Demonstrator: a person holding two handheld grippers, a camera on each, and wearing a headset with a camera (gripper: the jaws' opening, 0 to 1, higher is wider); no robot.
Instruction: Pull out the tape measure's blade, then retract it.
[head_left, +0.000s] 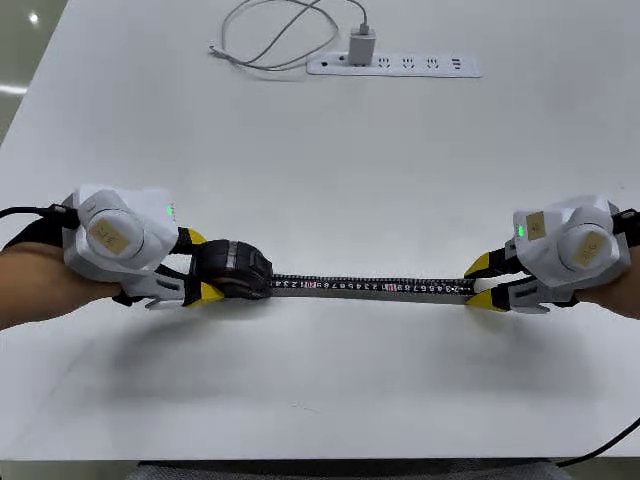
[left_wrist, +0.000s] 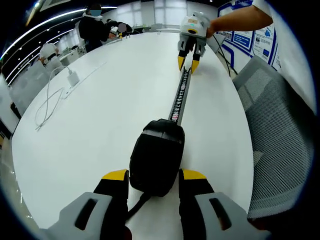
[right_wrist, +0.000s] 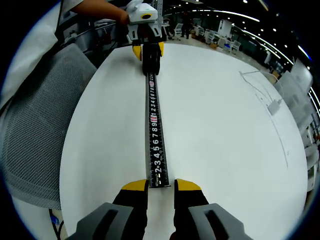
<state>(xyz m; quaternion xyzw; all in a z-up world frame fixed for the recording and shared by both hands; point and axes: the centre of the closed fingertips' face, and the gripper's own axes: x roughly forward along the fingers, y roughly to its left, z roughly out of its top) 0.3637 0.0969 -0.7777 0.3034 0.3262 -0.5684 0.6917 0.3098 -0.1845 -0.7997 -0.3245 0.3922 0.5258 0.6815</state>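
A black tape measure case (head_left: 233, 270) rests on the white table, held between the yellow-tipped fingers of my left gripper (head_left: 200, 266), which is shut on it. The case (left_wrist: 157, 156) bulks large just ahead in the left gripper view. The dark numbered blade (head_left: 370, 286) runs out to the right across the table to my right gripper (head_left: 480, 282), shut on the blade's end. In the right gripper view the blade (right_wrist: 155, 140) stretches straight away from my right gripper (right_wrist: 160, 186) to the case (right_wrist: 151, 57). The right gripper (left_wrist: 188, 61) shows far off in the left gripper view.
A white power strip (head_left: 395, 65) with a plugged charger (head_left: 361, 45) and a looped white cable (head_left: 275, 35) lies at the table's far side. A grey mesh chair (right_wrist: 37, 125) stands by the near table edge. People sit at the table's far end (left_wrist: 95, 27).
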